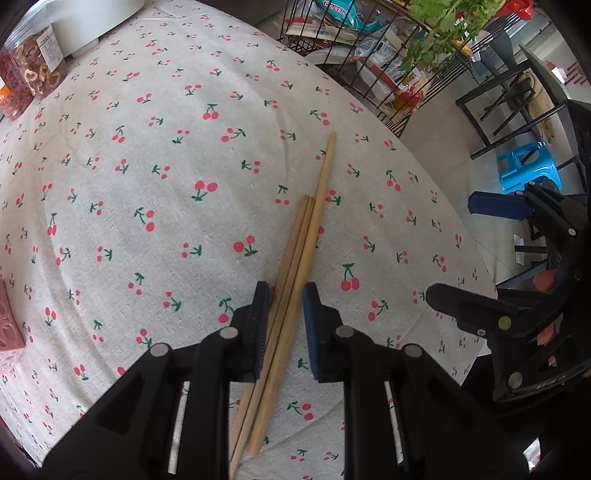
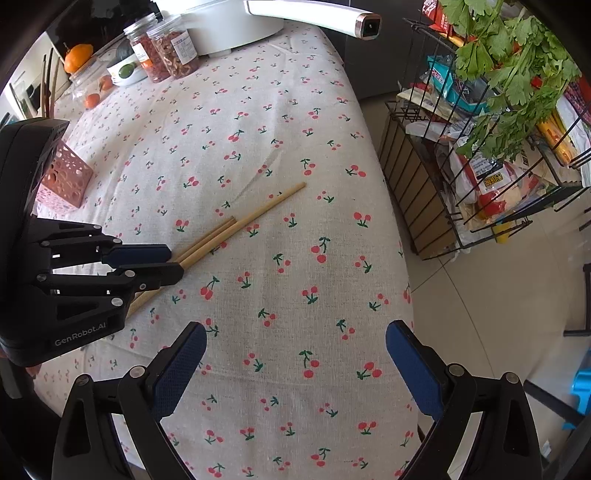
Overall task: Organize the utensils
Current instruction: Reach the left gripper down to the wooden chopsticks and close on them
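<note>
- The three wooden chopsticks (image 1: 295, 280) lie together on the cherry-print cloth (image 1: 147, 184) of the worktop, near its right edge as the left wrist view shows it; one of them reaches farther ahead than the other two.
- The left gripper (image 1: 286, 295) points steeply down over the bundle. Its jaws are narrow, one pad on each side of the chopsticks; a small gap shows at the right pad, so I cannot say that the pads press the wood.
- The chopsticks rest on the cloth, not lifted.
- The right gripper (image 2: 295, 350) hangs over bare cloth nearer the front edge, its jaws spread wide and holding nothing.
- The two grippers are near each other but apart.
- Beyond the right edge of the worktop there is open floor, then a black wire rack (image 2: 461, 184) with packets and green leaves.
- A pink perforated holder (image 2: 68, 177) stands well apart on the left part of the cloth.
- At the far edge stand jars (image 2: 170, 51) and a white appliance (image 2: 229, 26).
- Between the chopsticks and the holder the cloth is bare.
</note>
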A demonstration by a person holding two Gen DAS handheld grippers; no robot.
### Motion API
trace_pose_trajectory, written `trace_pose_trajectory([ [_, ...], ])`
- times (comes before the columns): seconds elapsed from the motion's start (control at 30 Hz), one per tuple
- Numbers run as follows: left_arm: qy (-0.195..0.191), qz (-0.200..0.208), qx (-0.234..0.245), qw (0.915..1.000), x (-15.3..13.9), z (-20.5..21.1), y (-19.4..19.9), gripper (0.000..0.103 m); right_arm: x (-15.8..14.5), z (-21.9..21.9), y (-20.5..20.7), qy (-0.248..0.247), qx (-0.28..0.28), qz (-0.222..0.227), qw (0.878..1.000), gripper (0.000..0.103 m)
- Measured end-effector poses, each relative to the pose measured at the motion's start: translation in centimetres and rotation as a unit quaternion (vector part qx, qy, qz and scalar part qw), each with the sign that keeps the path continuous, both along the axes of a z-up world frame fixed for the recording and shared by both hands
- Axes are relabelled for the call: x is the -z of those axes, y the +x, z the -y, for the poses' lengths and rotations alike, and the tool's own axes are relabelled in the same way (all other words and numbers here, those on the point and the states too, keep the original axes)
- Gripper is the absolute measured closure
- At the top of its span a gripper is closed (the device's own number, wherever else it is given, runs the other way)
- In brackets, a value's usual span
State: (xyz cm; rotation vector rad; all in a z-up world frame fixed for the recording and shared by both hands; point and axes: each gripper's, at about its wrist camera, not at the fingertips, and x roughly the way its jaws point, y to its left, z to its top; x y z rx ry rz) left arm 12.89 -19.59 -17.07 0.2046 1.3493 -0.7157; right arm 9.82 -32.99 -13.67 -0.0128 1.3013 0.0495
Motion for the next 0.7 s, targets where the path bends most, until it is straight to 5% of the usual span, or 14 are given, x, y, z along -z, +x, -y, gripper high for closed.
trace_pose_trajectory([
  [0.43, -0.009, 0.0, -0.016, 0.9998, -0.2, -2.0, 0.3, 0.085, 0.3, 0.0, 0.4, 0.002, 0.007, -0.005, 1.0, 0.004],
  [0.7, 0.042, 0.026, -0.005, 0.9987, -0.1, 0.4, 0.4, 0.085, 0.6, -0.2, 0.7, 0.0, 0.006, -0.009, 1.0, 0.004],
])
